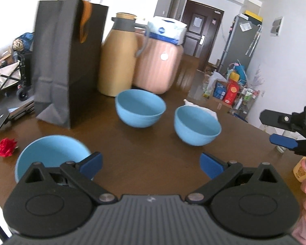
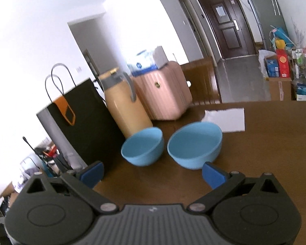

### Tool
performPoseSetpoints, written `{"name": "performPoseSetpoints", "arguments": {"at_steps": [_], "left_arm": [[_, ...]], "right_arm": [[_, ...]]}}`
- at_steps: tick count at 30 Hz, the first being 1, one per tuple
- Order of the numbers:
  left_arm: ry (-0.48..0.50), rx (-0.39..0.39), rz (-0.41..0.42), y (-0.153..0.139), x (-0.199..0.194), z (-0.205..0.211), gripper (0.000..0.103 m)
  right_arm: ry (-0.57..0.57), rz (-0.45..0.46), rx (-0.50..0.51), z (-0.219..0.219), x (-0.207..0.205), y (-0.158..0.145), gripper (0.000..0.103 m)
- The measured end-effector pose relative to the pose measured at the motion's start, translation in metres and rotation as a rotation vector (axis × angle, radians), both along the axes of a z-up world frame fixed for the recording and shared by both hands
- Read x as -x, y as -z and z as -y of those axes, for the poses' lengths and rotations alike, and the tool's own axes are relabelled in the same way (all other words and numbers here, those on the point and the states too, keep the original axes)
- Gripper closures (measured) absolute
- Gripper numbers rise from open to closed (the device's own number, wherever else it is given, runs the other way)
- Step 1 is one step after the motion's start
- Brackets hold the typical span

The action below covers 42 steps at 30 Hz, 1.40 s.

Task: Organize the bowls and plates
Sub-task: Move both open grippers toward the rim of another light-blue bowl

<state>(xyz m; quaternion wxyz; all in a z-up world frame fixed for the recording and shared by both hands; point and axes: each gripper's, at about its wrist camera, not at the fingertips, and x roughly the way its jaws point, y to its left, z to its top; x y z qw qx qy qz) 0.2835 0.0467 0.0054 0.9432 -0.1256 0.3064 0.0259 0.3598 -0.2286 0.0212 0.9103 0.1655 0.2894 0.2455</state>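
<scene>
Right now three blue bowls sit upright and apart on the brown table (image 1: 144,163), and nothing is stacked yet. Taking the black bag (image 1: 69,61) as the marker: the far bowl (image 1: 140,110) is just off its right side, in front of the tan jug (image 1: 118,61); the right bowl (image 1: 196,127) is further right, touching a white sheet of paper (image 2: 226,119); the near bowl (image 1: 51,155) lies in front of the bag, close under the left gripper (image 1: 151,164).

Both tools are empty. The left gripper's jaws are spread wide with only tabletop between them. The right gripper (image 2: 152,173) is equally wide, hovering short of the right bowl.

What could go wrong, I'd guess: these bowls are smooth and round, so a pinch on the rim could slip or tip one over. The left finger (image 1: 91,163) is already close to the near bowl's rim and could knock it sideways. The far bowl is tight to the jug and the bag, so a wide approach there might bump either.

Only the left view shows the near bowl, a red flower (image 1: 7,147) left of the bag, and the right gripper off to the right. The right view alone shows the paper plainly, and the bag's handles. No plates appear in either.
</scene>
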Motion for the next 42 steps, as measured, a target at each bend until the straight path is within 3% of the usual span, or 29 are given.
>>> {"name": "performPoseSetpoints", "arguments": {"at_steps": [9,23,35,42], "left_arm": [[0.036,-0.012,-0.051,-0.010,-0.051,0.025,0.000],[0.008,-0.047,-0.142,-0.005,-0.122,0.043,0.000],[-0.011,-0.045,-0.200,-0.004,-0.183,0.056,0.000],[-0.064,-0.040,-0.256,0.014,-0.223,0.060,0.000]], "right_arm": [[0.044,-0.031,-0.088,0.032,-0.040,0.000,0.000],[0.077,-0.092,-0.049,0.041,-0.105,0.018,0.000],[0.091,-0.172,-0.077,0.047,-0.159,0.035,0.000],[0.116,-0.225,-0.062,0.048,-0.187,0.050,0.000]]}}
